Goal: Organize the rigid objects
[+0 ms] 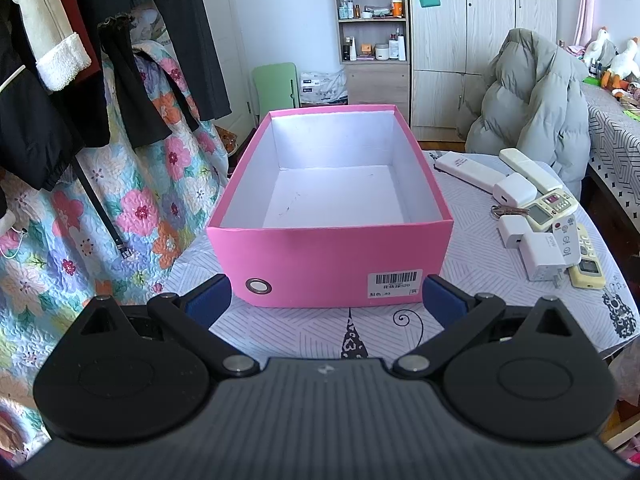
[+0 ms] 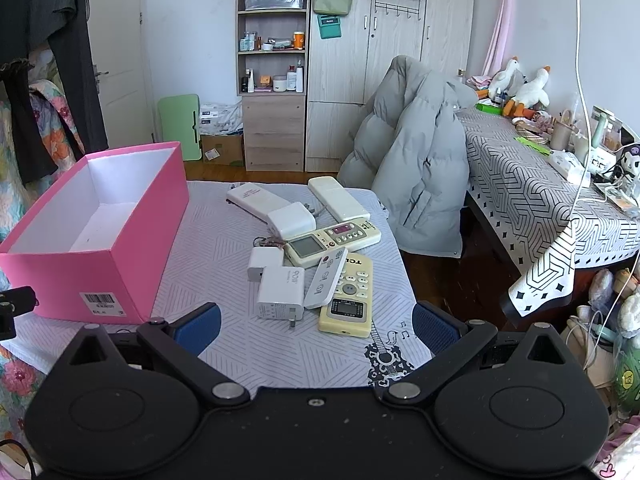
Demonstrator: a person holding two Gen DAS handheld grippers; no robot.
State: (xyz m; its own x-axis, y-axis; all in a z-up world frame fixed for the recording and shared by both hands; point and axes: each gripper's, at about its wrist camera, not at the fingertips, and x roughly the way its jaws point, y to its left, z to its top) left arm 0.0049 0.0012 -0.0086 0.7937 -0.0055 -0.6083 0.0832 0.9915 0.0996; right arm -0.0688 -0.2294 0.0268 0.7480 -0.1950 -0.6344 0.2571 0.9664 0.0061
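An empty pink box [image 1: 328, 264] [image 2: 76, 276] with a white inside stands on the small table [image 1: 304, 332] [image 2: 216, 248]. To its right lies a pile of several remote controls and white chargers: a yellowish remote [image 2: 349, 300] [image 1: 587, 260], a white charger [image 2: 280, 292] [image 1: 542, 258], a white slim remote [image 2: 326, 278]. My left gripper [image 1: 326, 298] is open and empty, just in front of the box's near wall. My right gripper [image 2: 316, 330] is open and empty, just short of the pile.
A grey puffer jacket [image 2: 412, 168] [image 1: 532, 108] hangs over a chair behind the table. A cluttered desk with a patterned cloth [image 2: 540, 200] stands at the right. Clothes and a floral quilt [image 1: 80, 200] hang at the left. Shelves [image 2: 272, 80] stand at the back.
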